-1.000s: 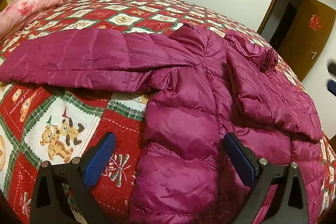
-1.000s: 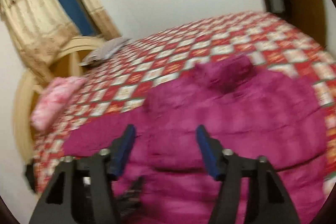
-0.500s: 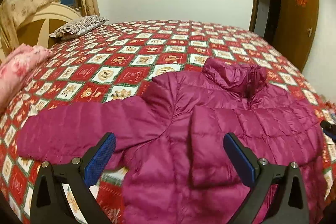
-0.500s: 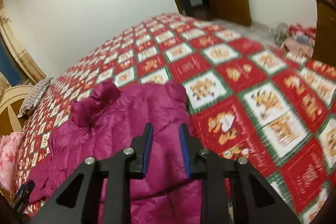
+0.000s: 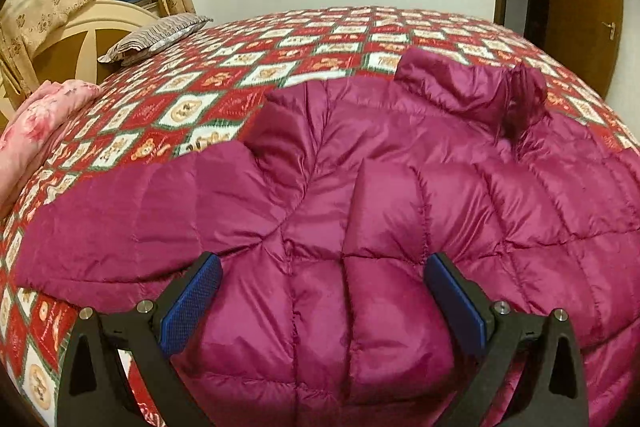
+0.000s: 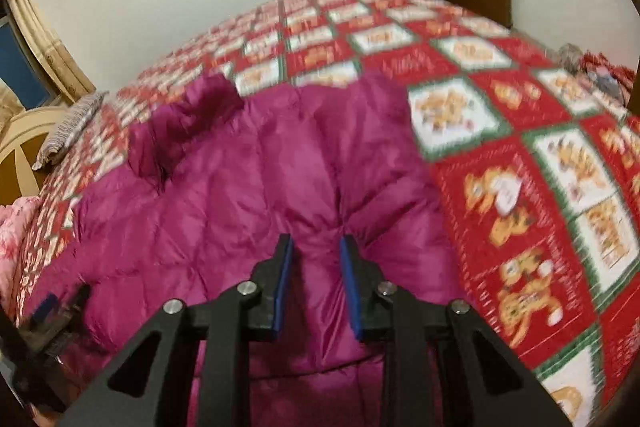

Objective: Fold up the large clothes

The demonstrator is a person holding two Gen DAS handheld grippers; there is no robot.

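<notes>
One puffy magenta jacket (image 5: 360,195) lies spread on the bed's red patchwork quilt (image 5: 280,67), collar (image 5: 472,91) toward the far side, one sleeve (image 5: 120,227) stretched out left and the other folded across the chest. It looks light, soft and springy, with a slick shell that would likely slide and puff back open after a fold, so seams, the hem or a cuff seem the surest places to pinch. Left tongs (image 5: 320,303) hang wide apart above the chest, gripping nothing. Right tongs (image 6: 316,283) are narrowed onto a gathered ridge of the jacket's right edge, apparently pinching it, though blur makes contact hard to confirm. The hem is cut off below both views.
</notes>
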